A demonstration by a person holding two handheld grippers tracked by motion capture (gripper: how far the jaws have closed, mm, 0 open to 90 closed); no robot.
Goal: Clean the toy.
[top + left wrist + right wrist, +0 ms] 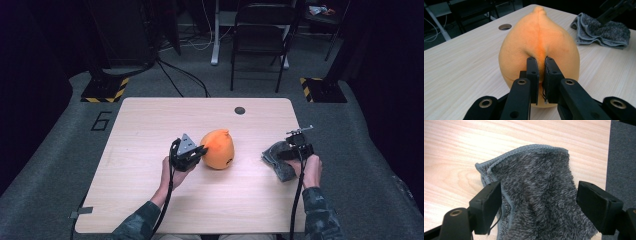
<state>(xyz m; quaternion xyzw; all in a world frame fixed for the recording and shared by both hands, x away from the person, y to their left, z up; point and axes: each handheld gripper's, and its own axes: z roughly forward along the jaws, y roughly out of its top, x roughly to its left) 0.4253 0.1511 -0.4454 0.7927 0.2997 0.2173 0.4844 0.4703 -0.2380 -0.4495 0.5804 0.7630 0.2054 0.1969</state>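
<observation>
Pale wood surface [150,200] sits on grey carpet in a dark room; person's camouflage sleeves come in from the near edge; left hand [169,175] holds the left claw [202,149], right hand [311,170] holds the right claw [295,150]; cables trail back from both toward the near edge.

Left claw is clenched on the orange plush fruit [218,149]; in the left gripper view the two black jaws stand nearly together, pinching a fold of orange fabric along the seam at the fruit's near side [539,47]; fruit rests on the surface around the middle, pointed tip away from the claw.

Right claw is released; jaws stand wide apart in the right gripper view, either side of the grey towel [536,202]; left jaw is just at the towel's hemmed edge, right jaw clear of the pile; cannot tell if either pad touches; nothing pinched. Towel lies crumpled near the surface's right edge [280,160], well apart from the fruit.

Farther off: round grommet hole [240,110] near the far edge; beyond it a black folding chair [262,35], white cables [197,42] on the floor, yellow-black striped base plates [105,90] left and right.
</observation>
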